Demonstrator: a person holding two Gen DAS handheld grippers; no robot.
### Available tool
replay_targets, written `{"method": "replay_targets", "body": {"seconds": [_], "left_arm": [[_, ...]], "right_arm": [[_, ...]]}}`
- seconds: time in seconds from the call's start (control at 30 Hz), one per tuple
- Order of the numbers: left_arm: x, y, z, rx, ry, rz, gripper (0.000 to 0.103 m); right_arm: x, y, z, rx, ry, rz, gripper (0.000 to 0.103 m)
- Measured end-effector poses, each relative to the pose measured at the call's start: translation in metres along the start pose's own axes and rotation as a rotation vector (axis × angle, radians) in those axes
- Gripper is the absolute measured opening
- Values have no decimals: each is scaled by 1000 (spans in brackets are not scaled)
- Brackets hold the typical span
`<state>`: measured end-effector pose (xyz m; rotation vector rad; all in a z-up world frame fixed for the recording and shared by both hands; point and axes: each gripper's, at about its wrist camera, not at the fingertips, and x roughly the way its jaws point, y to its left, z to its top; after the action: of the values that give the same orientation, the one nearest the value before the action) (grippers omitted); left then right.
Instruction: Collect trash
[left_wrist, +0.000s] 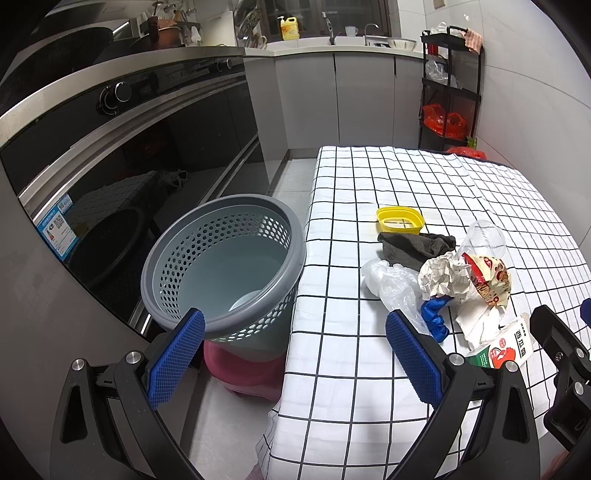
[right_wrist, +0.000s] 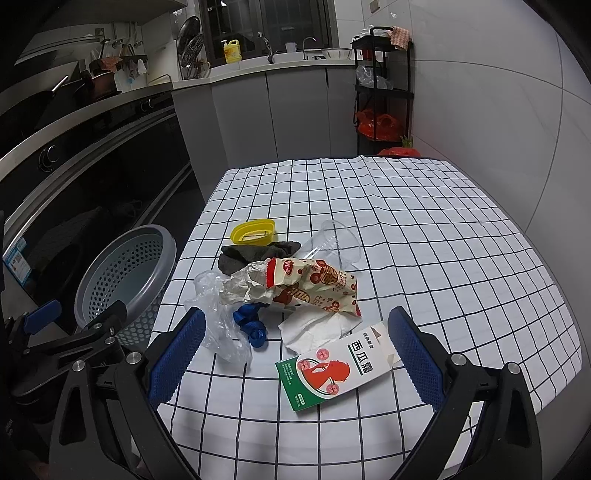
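A heap of trash lies on the checked tablecloth (right_wrist: 424, 229): a red-printed snack wrapper (right_wrist: 317, 282), crumpled paper (right_wrist: 245, 282), a white tissue (right_wrist: 314, 330), a clear plastic bag (right_wrist: 221, 325), a blue scrap (right_wrist: 251, 323), a clear cup (right_wrist: 336, 240) on its side, and a green-and-white carton (right_wrist: 334, 369). My right gripper (right_wrist: 295, 354) is open just above the carton. My left gripper (left_wrist: 295, 354) is open over the table's left edge, beside the grey perforated bin (left_wrist: 225, 266). The wrapper (left_wrist: 489, 277) and carton (left_wrist: 506, 347) also show in the left wrist view.
A yellow lid (right_wrist: 255, 230) and a dark grey cloth (right_wrist: 255, 254) lie behind the heap. The bin stands on a pink stool (left_wrist: 247, 373) by the black oven front (left_wrist: 110, 184). A black rack (right_wrist: 384, 85) with red bags stands at the back wall.
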<state>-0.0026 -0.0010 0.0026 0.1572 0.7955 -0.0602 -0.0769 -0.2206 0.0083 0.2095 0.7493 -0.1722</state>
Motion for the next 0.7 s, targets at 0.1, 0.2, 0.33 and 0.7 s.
{"method": "replay_targets", "body": {"seconds": [0.1, 0.2, 0.33, 0.7], "left_arm": [[1, -1, 0, 1, 4, -3, 97], [2, -3, -1, 5, 6, -5, 97], [6, -7, -4, 17, 12, -10, 97], [34, -23, -18, 59, 72, -31, 97]], "right_arm": [[1, -3, -1, 6, 7, 0, 95], [2, -11, -5, 12, 13, -12, 95], [6, -27, -13, 25, 32, -36, 95], [31, -63, -37, 72, 136, -64, 95]]}}
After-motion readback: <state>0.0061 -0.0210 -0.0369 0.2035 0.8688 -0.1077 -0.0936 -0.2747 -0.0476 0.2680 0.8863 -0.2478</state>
